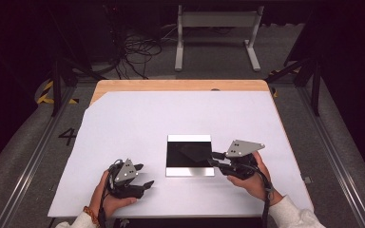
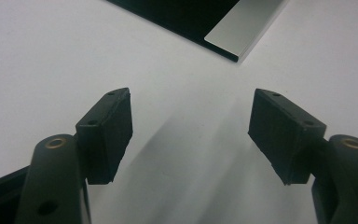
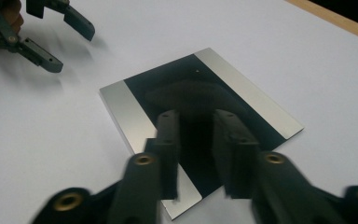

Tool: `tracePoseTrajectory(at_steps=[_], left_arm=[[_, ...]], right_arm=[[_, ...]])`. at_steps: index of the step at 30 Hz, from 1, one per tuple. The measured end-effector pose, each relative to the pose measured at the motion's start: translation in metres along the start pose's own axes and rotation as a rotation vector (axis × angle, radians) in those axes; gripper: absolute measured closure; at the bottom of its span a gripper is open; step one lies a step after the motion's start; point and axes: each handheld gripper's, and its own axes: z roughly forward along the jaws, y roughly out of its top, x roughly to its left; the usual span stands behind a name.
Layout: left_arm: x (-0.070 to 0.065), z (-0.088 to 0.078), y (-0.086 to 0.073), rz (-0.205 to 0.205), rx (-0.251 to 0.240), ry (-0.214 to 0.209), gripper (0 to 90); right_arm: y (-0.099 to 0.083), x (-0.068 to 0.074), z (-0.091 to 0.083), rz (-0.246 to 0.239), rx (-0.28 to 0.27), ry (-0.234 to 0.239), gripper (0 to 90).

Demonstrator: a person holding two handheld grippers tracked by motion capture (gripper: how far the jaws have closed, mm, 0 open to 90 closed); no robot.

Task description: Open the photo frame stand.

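A flat black plate [image 1: 190, 155] with a silver strip at its near and far ends lies on the white table sheet [image 1: 171, 118]. My right gripper [image 1: 212, 158] rests at the plate's right edge, pointing left over it. In the right gripper view its jaws [image 3: 196, 116] hover above the dark plate [image 3: 200, 93] a small gap apart, with nothing between them. My left gripper [image 1: 145, 175] sits on the sheet left of the plate, open wide and empty [image 2: 191, 112]. A silver corner of the plate [image 2: 242, 28] lies ahead of it. The left gripper [image 3: 51, 32] also appears far off in the right gripper view.
The white sheet covers a wooden table whose bare edge [image 1: 180, 85] runs along the back. Beyond the table stand a pale metal frame [image 1: 216, 28] and loose cables [image 1: 138, 52] on the floor. Black stands flank the table's back corners.
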Motion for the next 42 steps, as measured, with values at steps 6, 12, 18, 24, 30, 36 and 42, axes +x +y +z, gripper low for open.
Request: tracePoseTrajectory(at_steps=[6,12,18,24,30,36,42], left_arm=[[-0.001,0.0,0.002,0.0,-0.006,-0.004,31.0],[-0.001,0.005,0.006,0.008,-0.004,-0.012,31.0],[-0.001,0.016,0.015,0.012,-0.009,-0.013,31.2],[-0.002,0.025,0.023,0.026,-0.01,-0.025,31.2],[-0.003,0.032,0.029,0.035,-0.005,-0.033,31.1],[-0.003,0.039,0.033,0.037,0.0,-0.047,30.9],[0.0,0.042,0.034,0.03,0.002,-0.052,30.5]], right_arm=[[0.001,-0.001,-0.001,0.013,-0.009,0.013,69.4],[0.004,-0.007,-0.003,0.083,-0.033,0.047,62.5],[0.006,-0.014,0.004,0.162,-0.027,0.077,54.1],[0.008,-0.018,0.013,0.25,-0.024,0.093,47.1],[0.003,-0.027,0.019,0.341,-0.033,0.135,40.8],[-0.002,-0.03,0.028,0.409,-0.017,0.183,36.8],[-0.001,-0.031,0.034,0.452,-0.01,0.188,35.0]])
